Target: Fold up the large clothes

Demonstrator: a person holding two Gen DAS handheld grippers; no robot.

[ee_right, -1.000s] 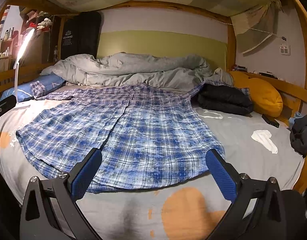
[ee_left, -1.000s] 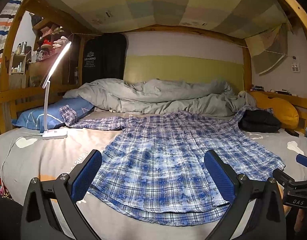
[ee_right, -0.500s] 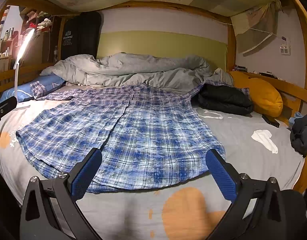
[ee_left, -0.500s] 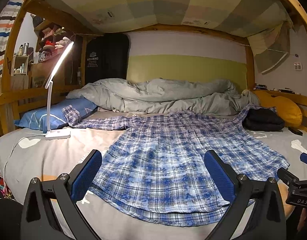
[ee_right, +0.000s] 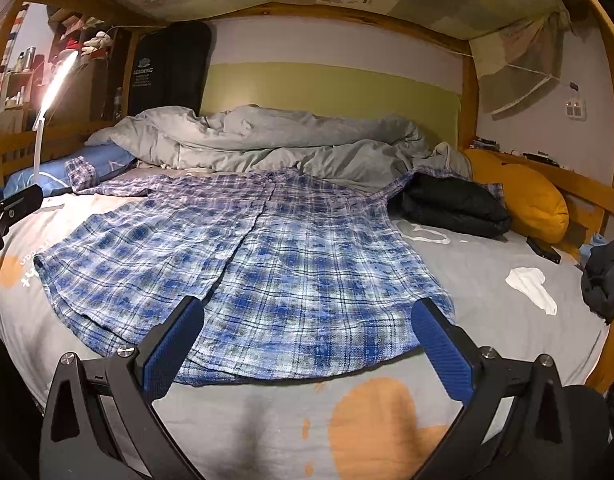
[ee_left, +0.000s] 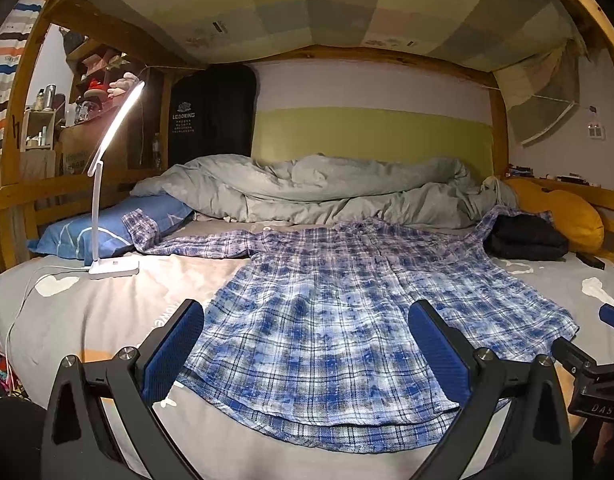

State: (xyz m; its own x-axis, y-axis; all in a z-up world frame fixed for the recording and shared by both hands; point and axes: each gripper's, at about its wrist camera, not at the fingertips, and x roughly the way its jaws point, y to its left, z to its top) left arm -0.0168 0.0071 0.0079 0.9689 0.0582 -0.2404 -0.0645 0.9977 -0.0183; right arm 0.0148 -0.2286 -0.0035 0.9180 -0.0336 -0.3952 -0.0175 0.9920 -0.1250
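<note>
Both grippers spread wide, holding nothing, above the near hem.
Left gripper (ee_left: 307,344) and right gripper (ee_right: 309,340) hung over the blue plaid shirt (ee_right: 247,264), which lay flat, sleeves out, on the grey bedsheet (ee_right: 499,312); lit desk lamp (ee_left: 107,184) far left, crumpled grey duvet (ee_left: 327,192) behind.

Left gripper (ee_left: 306,344), right gripper (ee_right: 307,342) gape.
</note>
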